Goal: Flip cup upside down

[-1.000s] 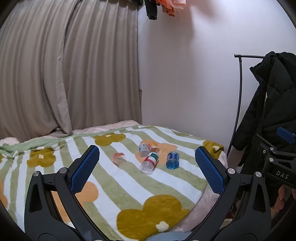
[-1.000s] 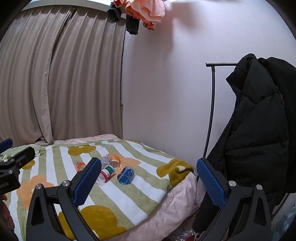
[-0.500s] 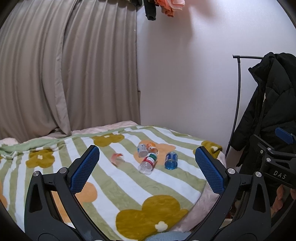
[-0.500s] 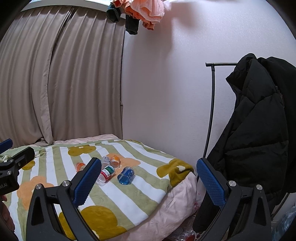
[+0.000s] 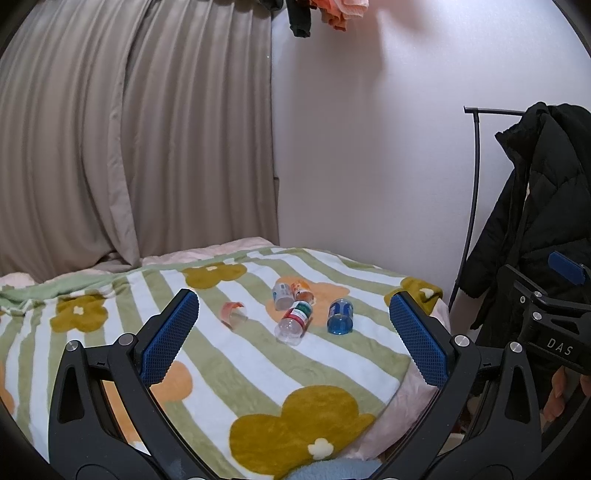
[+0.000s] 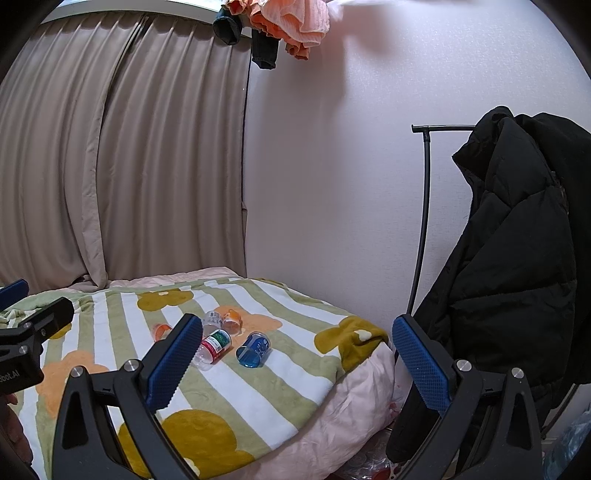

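Note:
Several small plastic cups lie on their sides on a striped flower blanket (image 5: 221,369): a blue cup (image 5: 340,316), a clear cup with a red and green label (image 5: 294,322), an orange cup (image 5: 233,312), a clear cup (image 5: 281,294) and another orange cup (image 5: 303,291). The blue cup (image 6: 253,349) and the labelled cup (image 6: 212,348) also show in the right wrist view. My left gripper (image 5: 293,334) is open and empty, held well short of the cups. My right gripper (image 6: 295,363) is open and empty, held off the bed's right corner.
The bed's right edge drops off beside a white wall (image 5: 369,166). A black coat (image 6: 517,277) hangs on a thin black rack (image 6: 424,221) to the right. Beige curtains (image 5: 129,147) hang behind the bed. Clothes (image 6: 288,26) hang overhead.
Both views have shifted only slightly; the cups sit a little to the left in the left wrist view. Both grippers stay open.

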